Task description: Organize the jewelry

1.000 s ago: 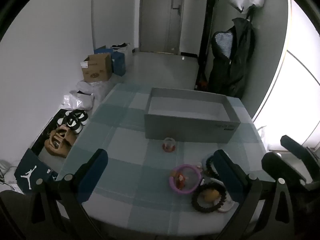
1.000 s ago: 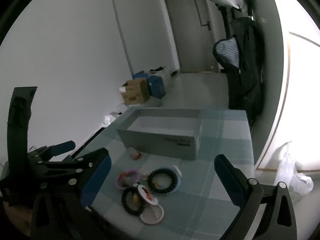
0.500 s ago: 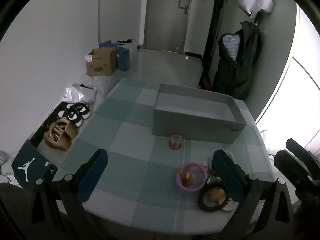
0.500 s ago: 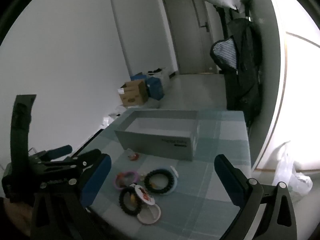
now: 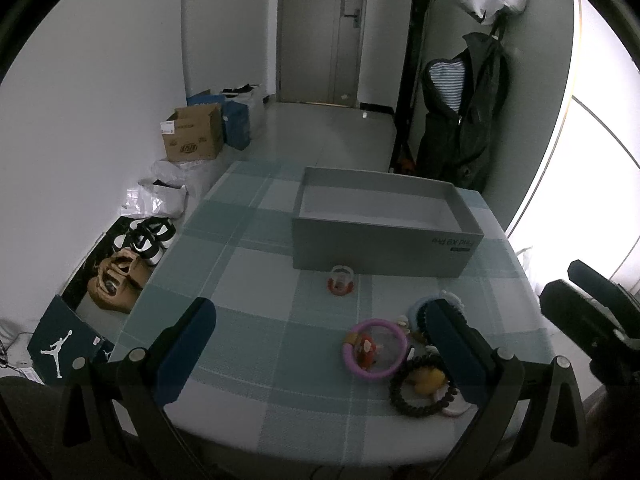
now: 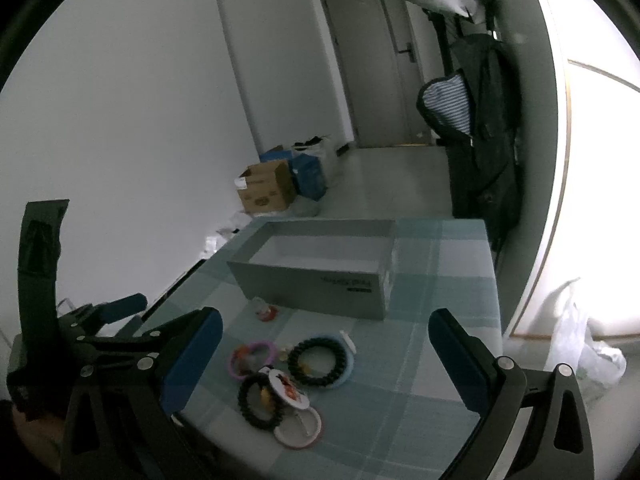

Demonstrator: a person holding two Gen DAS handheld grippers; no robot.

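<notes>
Approach stage: both tongs, left (image 5: pixel 320 344) and right (image 6: pixel 324 350), released and empty above the tabletop (image 5: pixel 248 320), where bracelets (image 6: pixel 322 362) lie clustered before the empty grey box (image 5: pixel 384 224); next, descend onto one ring.

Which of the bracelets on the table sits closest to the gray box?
The small clear-and-red one, alone just in front of the gray box; the purple and black rings lie farther back.

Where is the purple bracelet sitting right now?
In the left wrist view the purple bracelet lies on the checked table, in front of the grey box, beside the black beaded bracelet.
</notes>
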